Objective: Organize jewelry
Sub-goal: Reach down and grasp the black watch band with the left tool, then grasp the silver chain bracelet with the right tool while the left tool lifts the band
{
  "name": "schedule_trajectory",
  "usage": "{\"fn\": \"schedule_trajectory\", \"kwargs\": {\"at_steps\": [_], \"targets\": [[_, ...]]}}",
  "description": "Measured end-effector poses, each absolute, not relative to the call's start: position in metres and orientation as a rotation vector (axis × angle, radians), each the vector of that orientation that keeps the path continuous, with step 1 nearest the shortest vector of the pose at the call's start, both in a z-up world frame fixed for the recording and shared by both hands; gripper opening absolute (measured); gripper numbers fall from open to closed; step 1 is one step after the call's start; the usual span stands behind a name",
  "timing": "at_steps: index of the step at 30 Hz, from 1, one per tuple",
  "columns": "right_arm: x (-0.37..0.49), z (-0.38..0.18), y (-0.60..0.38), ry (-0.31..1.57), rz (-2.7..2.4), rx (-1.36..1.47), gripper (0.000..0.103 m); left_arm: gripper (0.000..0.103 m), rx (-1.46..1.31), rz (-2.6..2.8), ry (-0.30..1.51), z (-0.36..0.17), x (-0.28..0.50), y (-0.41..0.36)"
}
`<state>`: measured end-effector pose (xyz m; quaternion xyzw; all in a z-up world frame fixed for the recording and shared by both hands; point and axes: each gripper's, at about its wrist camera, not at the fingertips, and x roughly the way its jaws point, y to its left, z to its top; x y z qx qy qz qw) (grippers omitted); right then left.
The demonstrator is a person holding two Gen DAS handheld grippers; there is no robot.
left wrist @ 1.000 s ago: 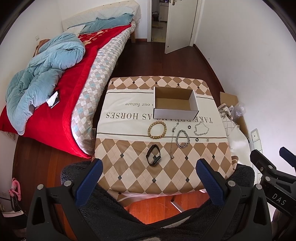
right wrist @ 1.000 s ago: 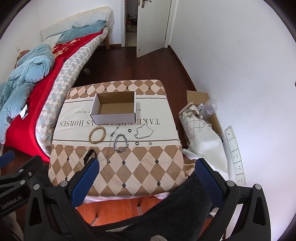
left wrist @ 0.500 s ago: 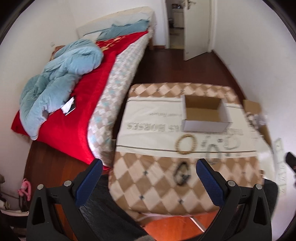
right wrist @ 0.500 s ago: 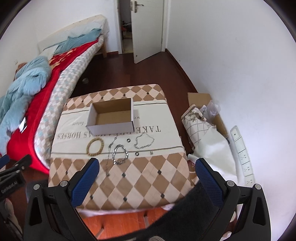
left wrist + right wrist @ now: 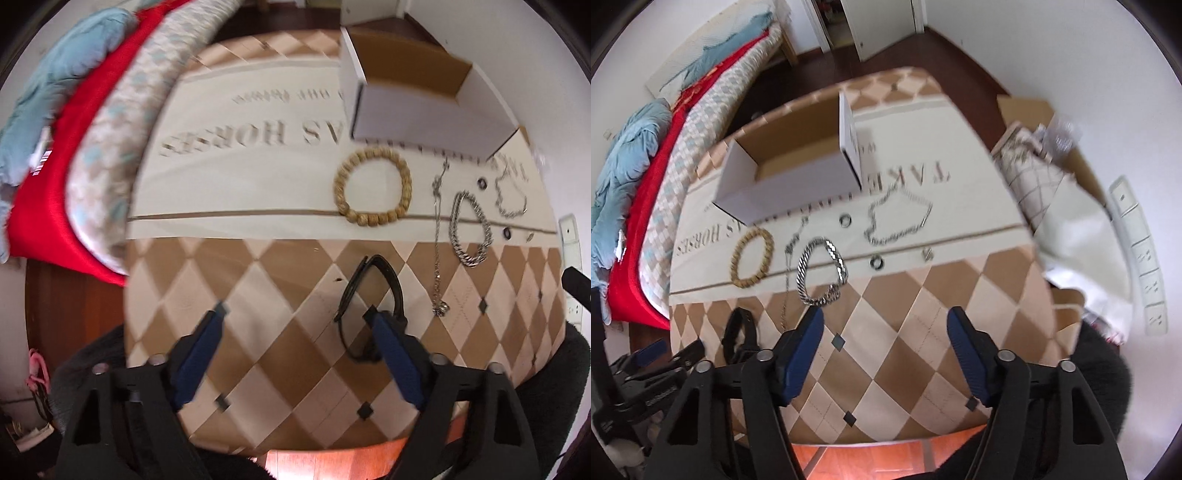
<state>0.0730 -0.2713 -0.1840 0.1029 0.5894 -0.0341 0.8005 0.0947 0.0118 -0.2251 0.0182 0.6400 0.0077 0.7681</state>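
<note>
An open white cardboard box [image 5: 424, 107] [image 5: 790, 184] stands on the cloth-covered table [image 5: 258, 280]. In front of it lie a wooden bead bracelet [image 5: 373, 184] [image 5: 752, 256], a thick silver chain bracelet [image 5: 470, 229] [image 5: 822, 271], a thin silver necklace [image 5: 437, 243], a thinner silver chain [image 5: 897, 218], small rings [image 5: 876, 261] and a black wristband [image 5: 369, 295] [image 5: 738, 336]. My left gripper [image 5: 295, 314] is open, low over the table, its right finger at the wristband. My right gripper [image 5: 884, 317] is open, just short of the chain bracelet.
A bed with a red cover and a blue duvet [image 5: 55, 74] runs along the table's left side. A white wall, a patterned bag [image 5: 1067, 206] and sockets [image 5: 1137, 240] are to the right. An open door [image 5: 886, 26] is at the far end.
Both grippers have dropped down and forward, close over the table. The left one has come to the black wristband; the right one has neared the chain bracelet. Both jaw gaps look narrower.
</note>
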Motion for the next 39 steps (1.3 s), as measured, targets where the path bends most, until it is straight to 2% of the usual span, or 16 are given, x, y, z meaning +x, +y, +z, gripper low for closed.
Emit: {"fn": "schedule_trajectory", "kwargs": {"at_steps": [2,6,7,8,11,17,22,24,25,26,27,33,39], "targets": [[0.074,-0.197,-0.27,1.286,-0.071,0.223,0.069,0.046,0.032,-0.005,1.425,-0.244,0.103,0.006],[0.078,-0.214,-0.271,1.323,-0.081,0.223,0.069,0.025,0.026,-0.058,1.446,-0.259,0.108,-0.004],[0.08,-0.219,-0.271,1.332,-0.083,0.224,0.069,0.015,0.031,-0.075,1.445,-0.261,0.108,-0.007],[0.082,-0.222,-0.272,1.338,-0.085,0.226,0.069,0.011,0.04,-0.09,1.438,-0.262,0.108,-0.012],[0.09,-0.229,-0.27,1.348,-0.089,0.221,0.069,0.005,0.064,-0.097,1.412,-0.26,0.106,-0.019],[0.112,-0.243,-0.256,1.34,-0.082,0.223,0.069,0.004,0.076,-0.066,1.345,-0.247,0.104,-0.017],[0.132,-0.257,-0.231,1.314,-0.082,0.169,0.057,0.004,0.093,-0.024,1.313,-0.238,0.11,-0.012],[0.135,-0.258,-0.218,1.283,-0.088,0.09,0.04,0.004,0.102,-0.007,1.306,-0.236,0.111,-0.011],[0.135,-0.258,-0.211,1.266,-0.096,0.046,0.035,0.004,0.103,-0.002,1.305,-0.235,0.11,-0.01],[0.134,-0.259,-0.205,1.248,-0.102,0.009,0.017,0.004,0.101,0.0,1.305,-0.234,0.11,-0.009],[0.133,-0.259,-0.202,1.243,-0.097,-0.005,0.008,0.004,0.098,0.0,1.306,-0.231,0.11,-0.002],[0.119,-0.253,-0.22,1.246,-0.061,0.109,0.008,0.004,0.092,0.006,1.283,-0.22,0.116,-0.004],[0.106,-0.211,-0.233,1.178,-0.007,0.186,0.007,0.004,0.069,-0.02,1.224,-0.187,0.122,-0.011]]}}
